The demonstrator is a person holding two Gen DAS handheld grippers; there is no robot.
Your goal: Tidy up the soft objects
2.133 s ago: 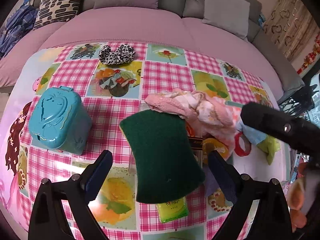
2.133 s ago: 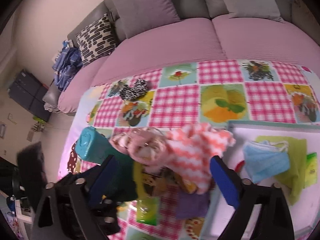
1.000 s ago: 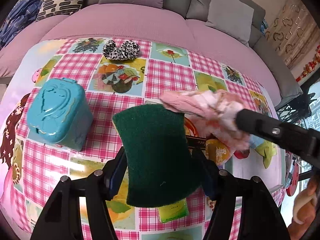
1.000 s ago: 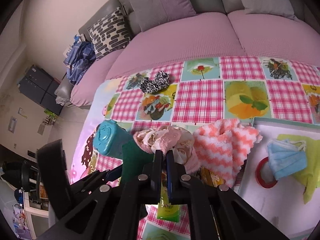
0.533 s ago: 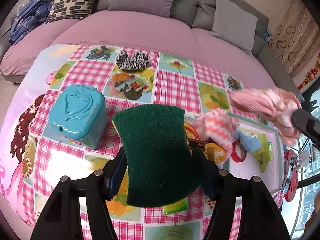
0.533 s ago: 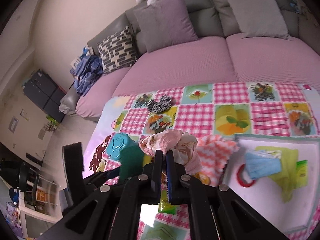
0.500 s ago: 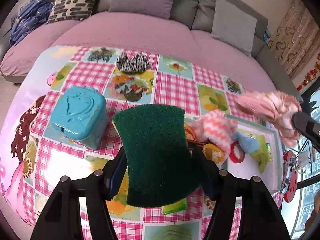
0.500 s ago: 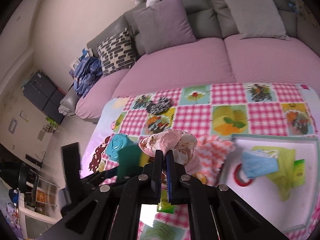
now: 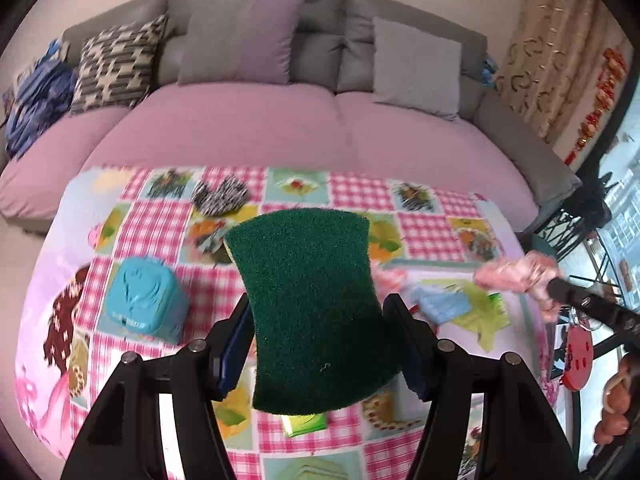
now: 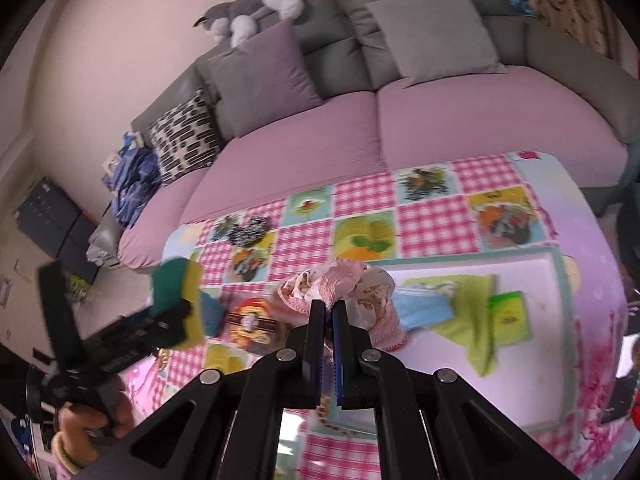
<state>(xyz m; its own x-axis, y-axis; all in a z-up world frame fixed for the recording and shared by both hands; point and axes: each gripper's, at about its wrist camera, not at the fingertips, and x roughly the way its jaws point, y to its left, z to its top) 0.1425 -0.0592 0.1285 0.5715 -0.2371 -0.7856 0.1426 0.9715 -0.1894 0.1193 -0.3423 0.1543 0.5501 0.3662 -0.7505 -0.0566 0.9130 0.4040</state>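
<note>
My left gripper (image 9: 320, 344) is shut on a green and yellow sponge (image 9: 310, 304) and holds it high above the checked table; the sponge also shows in the right wrist view (image 10: 176, 294). My right gripper (image 10: 329, 312) is shut on a bunched pink cloth (image 10: 340, 284) and holds it above the white tray (image 10: 560, 304). In the left wrist view that pink cloth (image 9: 516, 274) hangs at the far right over the tray. A blue face mask (image 9: 440, 304) and a lime green cloth (image 10: 468, 300) lie in the tray.
A turquoise box (image 9: 144, 300) stands at the table's left. A black and white scrunchie (image 9: 220, 198) lies at the far side. A green packet (image 10: 508, 316) lies in the tray. A pink sofa (image 9: 280, 128) with cushions runs behind the table.
Both grippers have risen higher above the table. My right gripper has carried the pink cloth to the right, over the tray. The sponge stays held in my left gripper.
</note>
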